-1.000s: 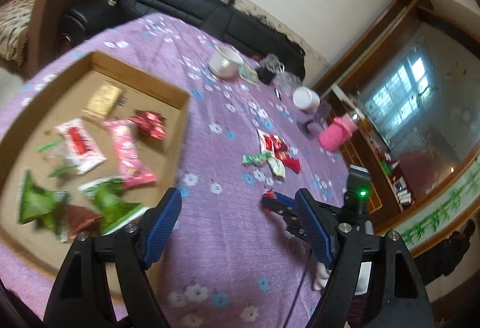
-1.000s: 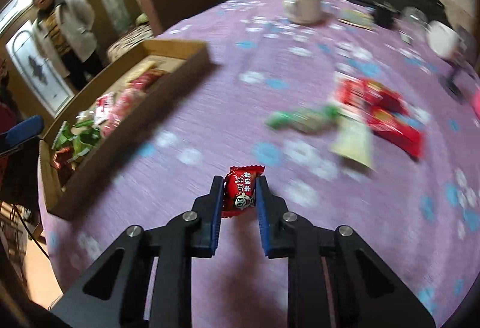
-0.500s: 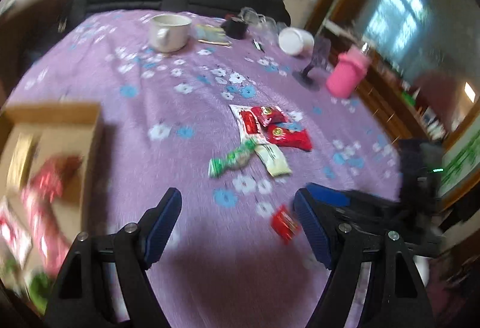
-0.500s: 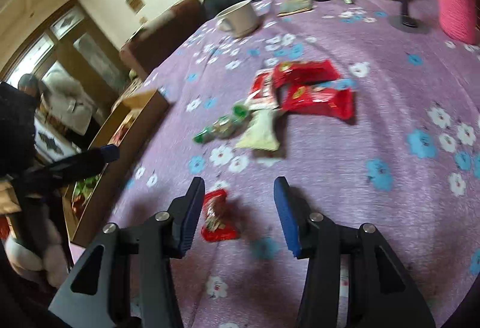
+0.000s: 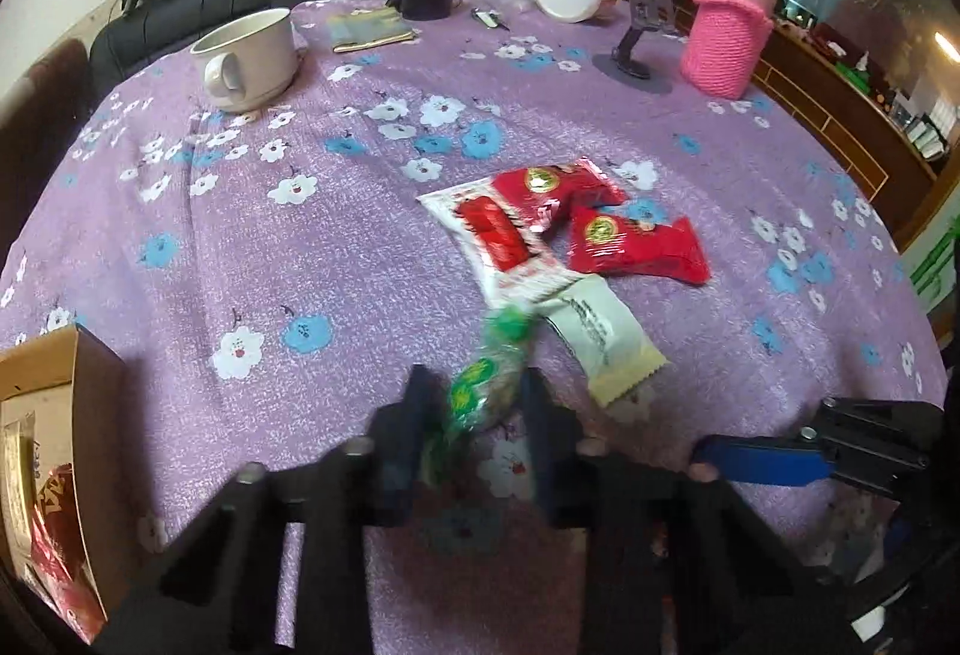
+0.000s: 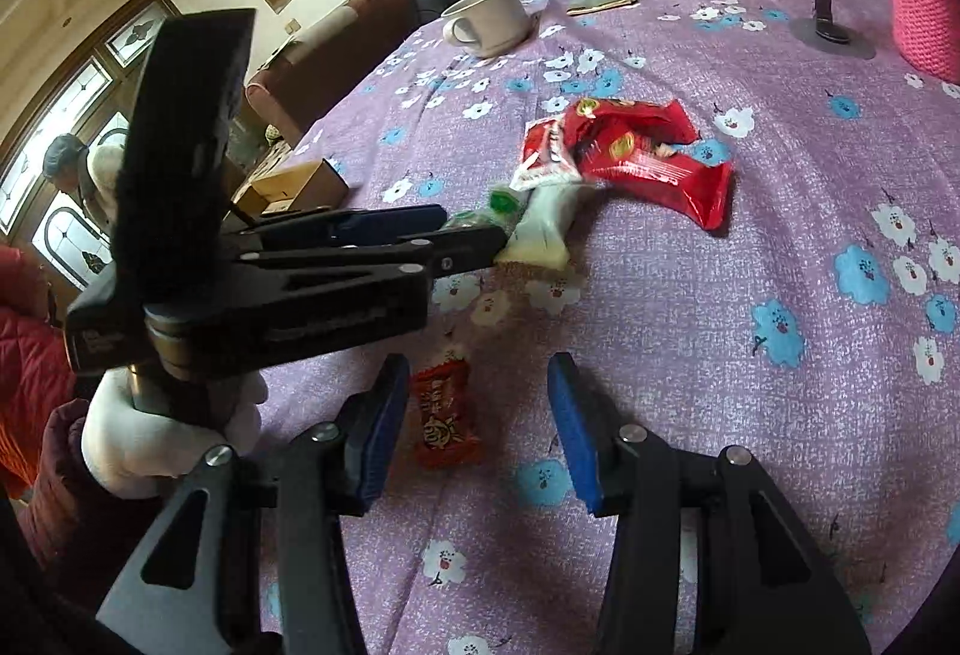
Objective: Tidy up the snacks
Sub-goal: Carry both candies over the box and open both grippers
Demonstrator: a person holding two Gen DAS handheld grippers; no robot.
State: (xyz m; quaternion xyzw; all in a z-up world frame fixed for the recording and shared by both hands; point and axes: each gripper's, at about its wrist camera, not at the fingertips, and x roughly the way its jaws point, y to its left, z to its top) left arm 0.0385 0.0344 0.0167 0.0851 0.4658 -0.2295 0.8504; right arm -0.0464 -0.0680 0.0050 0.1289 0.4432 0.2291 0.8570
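Your left gripper (image 5: 474, 403) is closing on the green candy (image 5: 489, 382) beside the red packets (image 5: 600, 229), your right gripper (image 6: 477, 418) gapes over a small red candy (image 6: 444, 412), and the cardboard box (image 5: 66, 385) awaits all these.

I find no wording that reads clearly in either view. The small red packet (image 6: 445, 415) lying between my right gripper's (image 6: 477, 418) fingers carries printed characters and a picture, too blurred to make out. Each of the two red wrappers (image 5: 636, 247) bears a round green-and-gold emblem, lettering unreadable. The pale sachet (image 5: 600, 337) shows fine print lines, too small to read. The green candy (image 5: 480, 385) has a green round mark, blurred.
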